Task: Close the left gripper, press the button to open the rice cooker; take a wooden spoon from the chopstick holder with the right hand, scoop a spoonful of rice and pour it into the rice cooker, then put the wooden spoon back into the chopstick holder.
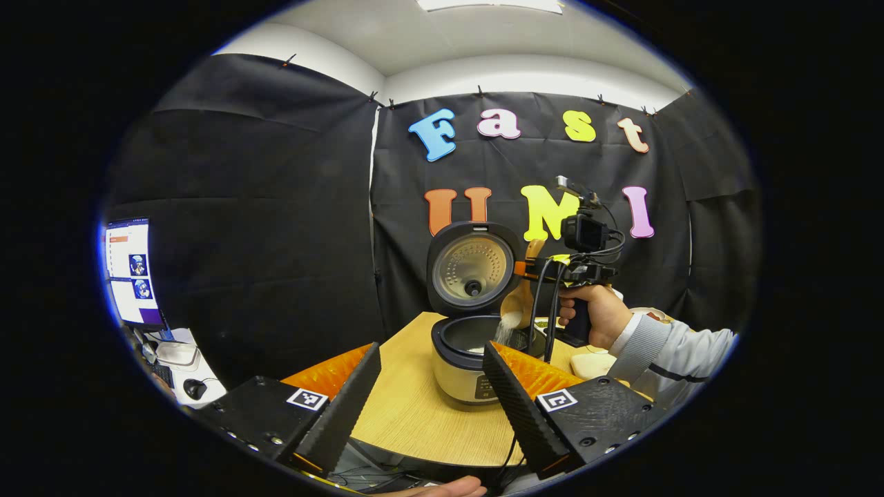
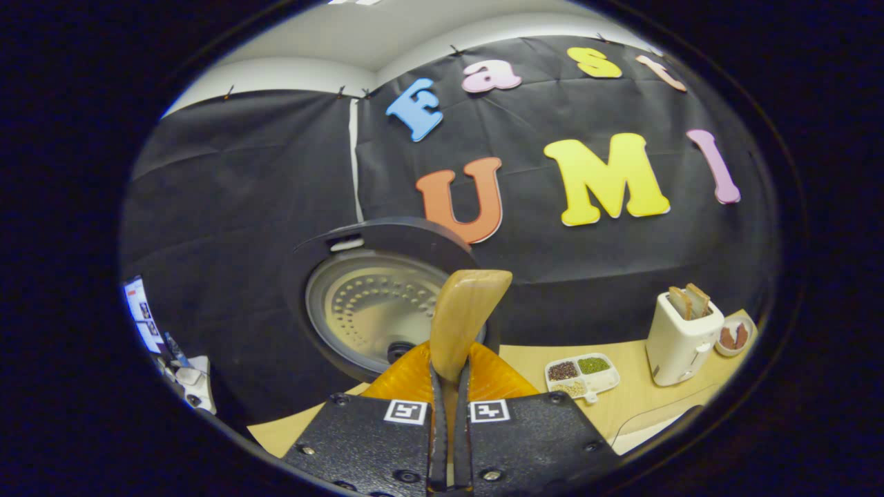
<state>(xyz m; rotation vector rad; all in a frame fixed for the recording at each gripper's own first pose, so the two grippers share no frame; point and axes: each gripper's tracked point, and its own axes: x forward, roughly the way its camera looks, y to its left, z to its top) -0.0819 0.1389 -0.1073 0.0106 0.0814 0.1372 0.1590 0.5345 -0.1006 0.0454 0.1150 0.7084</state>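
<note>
The right gripper [image 2: 447, 386] has its 2 fingers pressed narrowly on the handle of the wooden spoon [image 2: 461, 321], whose bowl is tipped over the rice cooker [image 1: 464, 362] — white rice [image 1: 510, 321] spills from it into the open pot. The left gripper [image 1: 431, 383] hangs back from the cooker, fingers spread wide and empty. The cooker's lid [image 1: 472, 269] stands upright on the wooden table [image 1: 407, 414], with a white toaster [image 2: 680, 338] and a divided dish [image 2: 580, 376] of grains off to the side.

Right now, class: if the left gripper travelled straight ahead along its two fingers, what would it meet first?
Probably the rice cooker, standing open on the table between the left gripper's spread fingers; depth is hard to judge.
</note>
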